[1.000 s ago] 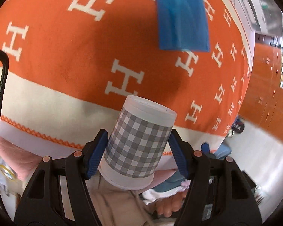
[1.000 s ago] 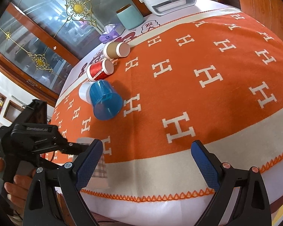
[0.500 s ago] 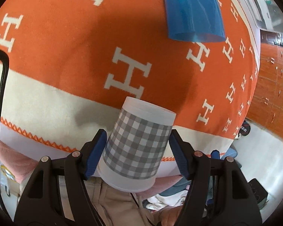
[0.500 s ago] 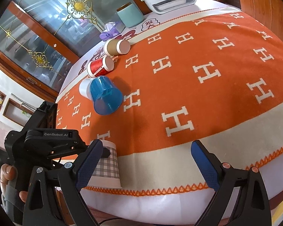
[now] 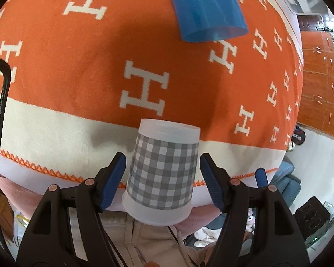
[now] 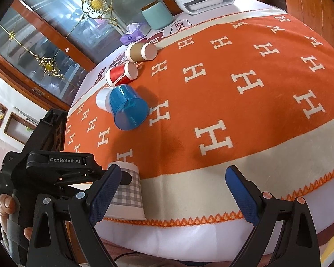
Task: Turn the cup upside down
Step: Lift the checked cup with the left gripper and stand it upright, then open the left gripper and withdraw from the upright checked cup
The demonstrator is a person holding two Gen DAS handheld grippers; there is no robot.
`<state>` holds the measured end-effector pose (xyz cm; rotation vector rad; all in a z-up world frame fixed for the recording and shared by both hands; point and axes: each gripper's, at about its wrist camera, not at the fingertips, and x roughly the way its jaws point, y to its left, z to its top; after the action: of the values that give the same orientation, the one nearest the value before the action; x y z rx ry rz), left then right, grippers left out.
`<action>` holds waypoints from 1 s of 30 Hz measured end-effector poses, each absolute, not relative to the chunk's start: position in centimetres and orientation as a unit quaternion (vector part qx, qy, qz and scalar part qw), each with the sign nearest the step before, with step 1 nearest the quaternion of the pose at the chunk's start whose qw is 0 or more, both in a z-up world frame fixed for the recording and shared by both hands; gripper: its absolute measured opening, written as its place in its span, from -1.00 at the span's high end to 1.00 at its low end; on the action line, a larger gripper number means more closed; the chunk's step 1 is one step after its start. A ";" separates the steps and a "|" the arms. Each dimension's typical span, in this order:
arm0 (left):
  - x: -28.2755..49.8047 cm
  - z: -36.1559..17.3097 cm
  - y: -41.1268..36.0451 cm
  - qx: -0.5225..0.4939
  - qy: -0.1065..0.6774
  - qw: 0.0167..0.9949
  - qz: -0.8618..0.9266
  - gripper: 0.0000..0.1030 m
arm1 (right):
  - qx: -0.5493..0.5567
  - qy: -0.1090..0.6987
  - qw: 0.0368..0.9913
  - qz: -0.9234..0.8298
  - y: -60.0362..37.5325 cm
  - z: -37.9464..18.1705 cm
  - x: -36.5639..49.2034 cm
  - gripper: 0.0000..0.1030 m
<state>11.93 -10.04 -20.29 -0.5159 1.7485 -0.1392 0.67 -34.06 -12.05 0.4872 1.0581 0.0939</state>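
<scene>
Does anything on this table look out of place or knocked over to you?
Yes: three cups lie on their sides on the cloth, the blue cup, red cup and brown cup. Only the checked cup stands, upside down at the table's edge.

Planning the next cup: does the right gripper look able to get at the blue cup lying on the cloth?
Probably yes: the right gripper is open and empty, and bare orange cloth lies between it and the blue cup.

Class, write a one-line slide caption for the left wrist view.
Left gripper open around an upside-down grey checked cup at the orange H-patterned tablecloth's edge, blue cup beyond.
</scene>
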 end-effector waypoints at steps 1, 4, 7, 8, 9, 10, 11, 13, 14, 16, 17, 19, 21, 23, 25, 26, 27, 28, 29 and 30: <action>11.9 -20.2 -10.1 -0.222 0.759 0.608 -0.066 -0.29 | 0.229 0.499 0.835 0.045 -34.0 -12.0 0.6 -0.86; 11.7 -19.7 -10.3 -0.205 0.758 0.616 -0.068 -0.29 | 0.227 0.498 0.836 0.047 -33.8 -11.8 0.4 -0.86; 11.5 -19.1 -10.0 -0.190 0.756 0.622 -0.076 -0.29 | 0.224 0.497 0.837 0.049 -33.6 -11.5 0.2 -0.86; 11.5 -18.9 -10.0 -0.184 0.757 0.622 -0.078 -0.29 | 0.223 0.497 0.837 0.050 -33.6 -11.4 0.1 -0.86; 11.4 -18.7 -9.9 -0.177 0.758 0.623 -0.078 -0.31 | 0.222 0.496 0.838 0.050 -33.5 -11.3 0.1 -0.86; 11.3 -18.5 -9.8 -0.172 0.758 0.625 -0.079 -0.37 | 0.221 0.495 0.839 0.051 -33.5 -11.2 0.0 -0.86; 11.2 -18.3 -9.7 -0.170 0.756 0.627 -0.079 -0.41 | 0.221 0.495 0.839 0.051 -33.4 -11.1 0.0 -0.86; 11.0 -17.7 -9.3 -0.165 0.751 0.634 -0.079 -0.46 | 0.219 0.494 0.840 0.052 -33.2 -10.9 -0.1 -0.86; 10.9 -17.5 -9.1 -0.164 0.749 0.637 -0.080 -0.46 | 0.217 0.494 0.840 0.054 -33.1 -10.8 -0.2 -0.86; 10.6 -16.7 -8.5 -0.160 0.744 0.643 -0.083 -0.46 | 0.213 0.493 0.841 0.056 -32.8 -10.6 -0.3 -0.86; 10.5 -16.4 -8.2 -0.159 0.742 0.646 -0.084 -0.46 | 0.212 0.493 0.842 0.060 -32.6 -10.4 -0.4 -0.86; 10.1 -15.6 -7.6 -0.150 0.737 0.654 -0.085 -0.46 | 0.206 0.493 0.843 0.063 -32.2 -10.0 -0.5 -0.86; 9.6 -14.8 -6.9 -0.138 0.731 0.664 -0.084 -0.46 | 0.200 0.492 0.845 0.066 -31.8 -9.5 -0.5 -0.86; 9.1 -14.0 -6.1 -0.125 0.724 0.673 -0.084 -0.46 | 0.193 0.491 0.847 0.070 -31.3 -9.1 -0.6 -0.86; 8.6 -13.3 -5.2 -0.114 0.715 0.684 -0.084 -0.46 | 0.187 0.491 0.847 0.076 -30.8 -8.7 -0.7 -0.86; 8.4 -13.0 -4.9 -0.111 0.711 0.689 -0.084 -0.46 | 0.184 0.492 0.847 0.079 -30.5 -8.5 -0.7 -0.86; 8.2 -12.6 -4.5 -0.108 0.707 0.693 -0.085 -0.46 | 0.181 0.493 0.847 0.081 -30.2 -8.4 -0.7 -0.86; 7.8 -12.2 -4.0 -0.105 0.702 0.699 -0.086 -0.46 | 0.179 0.495 0.846 0.085 -29.8 -8.2 -0.6 -0.86; 7.6 -12.0 -3.5 -0.104 0.698 0.703 -0.087 -0.46 | 0.177 0.498 0.844 0.090 -29.5 -8.1 -0.5 -0.86; 7.3 -11.7 -3.1 -0.102 0.694 0.708 -0.087 -0.46 | 0.175 0.501 0.842 0.093 -29.1 -8.0 -0.4 -0.86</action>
<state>7.34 -3.10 -11.68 -0.2273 1.5405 -0.1943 -0.41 -29.09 -7.99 0.3704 1.0589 0.1973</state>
